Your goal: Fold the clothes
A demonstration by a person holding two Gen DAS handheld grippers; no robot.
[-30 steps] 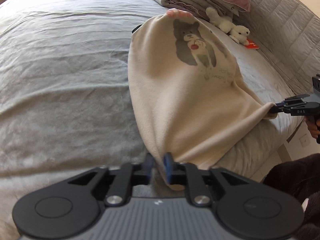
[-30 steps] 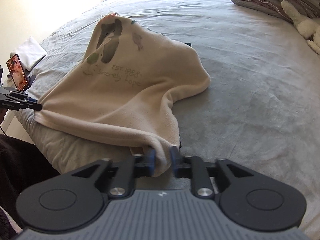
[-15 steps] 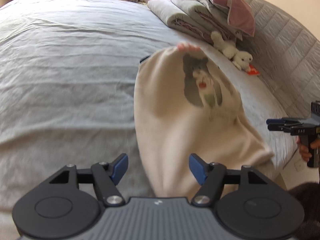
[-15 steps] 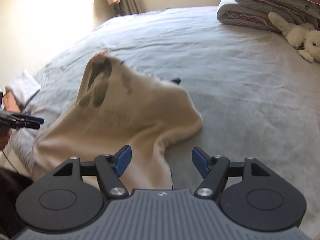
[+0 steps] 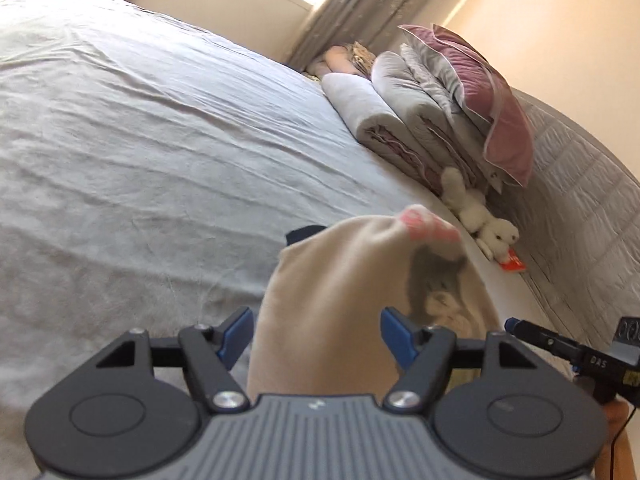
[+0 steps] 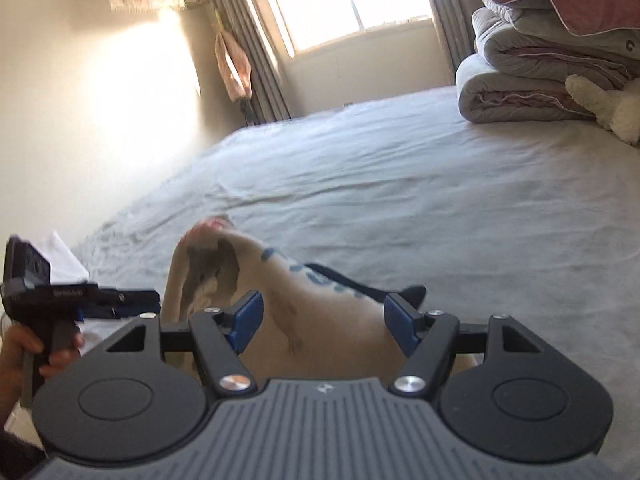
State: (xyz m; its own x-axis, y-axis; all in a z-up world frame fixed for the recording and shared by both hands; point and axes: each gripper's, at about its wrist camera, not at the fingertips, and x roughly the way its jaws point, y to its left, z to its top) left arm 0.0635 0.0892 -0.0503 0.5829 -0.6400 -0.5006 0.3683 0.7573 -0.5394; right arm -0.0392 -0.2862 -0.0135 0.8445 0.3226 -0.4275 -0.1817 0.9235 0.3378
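A cream fleece top [image 5: 344, 292] with a grey dog print lies on the grey bed sheet [image 5: 140, 168], its pink collar at the far end. My left gripper [image 5: 318, 336] is open above its near edge, holding nothing. In the right wrist view the same top [image 6: 320, 320] lies ahead with blue lettering and a dark piece beside it. My right gripper [image 6: 322, 322] is open and empty above it. Each gripper shows at the edge of the other's view: the right one [image 5: 560, 346], the left one [image 6: 120, 300].
Folded quilts and a mauve pillow [image 5: 440, 112] are stacked by the quilted headboard [image 5: 580, 200]. White plush toys [image 5: 484, 216] and a red card [image 5: 512, 264] lie near them. A window with curtains [image 6: 352, 0] is at the back. A white cloth [image 6: 60, 256] lies at the bed's left edge.
Both grippers opened and let go of the top's corners, then tilted upward and pulled back. The top has dropped onto the bed.
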